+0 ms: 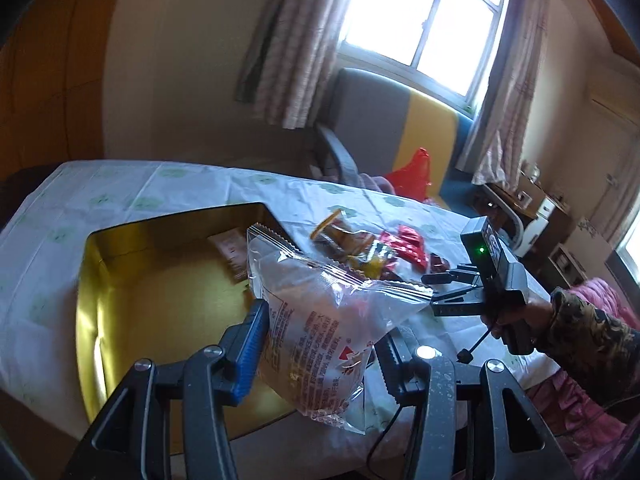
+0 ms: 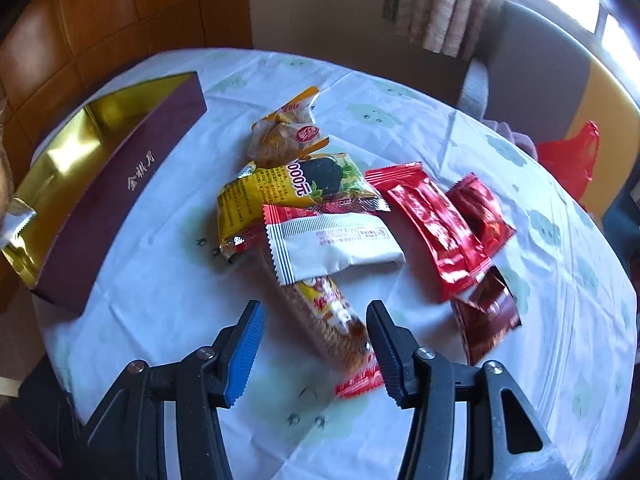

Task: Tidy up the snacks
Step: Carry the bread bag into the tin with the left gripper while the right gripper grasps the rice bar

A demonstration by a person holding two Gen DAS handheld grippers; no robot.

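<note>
My left gripper (image 1: 320, 340) is shut on a clear plastic snack bag (image 1: 316, 320) with red print, held above the near right corner of the gold-lined box (image 1: 160, 300). One small packet (image 1: 232, 252) lies inside the box. My right gripper (image 2: 316, 344) is open, its fingers on either side of a long orange snack bar (image 2: 328, 320) that lies on the table. It also shows in the left wrist view (image 1: 444, 288). The box (image 2: 120, 188) with maroon walls stands at the left in the right wrist view.
A pile of snacks lies mid-table: a white packet (image 2: 336, 244), a yellow packet (image 2: 296, 192), a clear pastry packet (image 2: 284, 132), red packets (image 2: 432, 224) and a dark red one (image 2: 486, 314). The round table has a white cloth (image 2: 540, 360). A sofa (image 1: 400, 128) stands behind.
</note>
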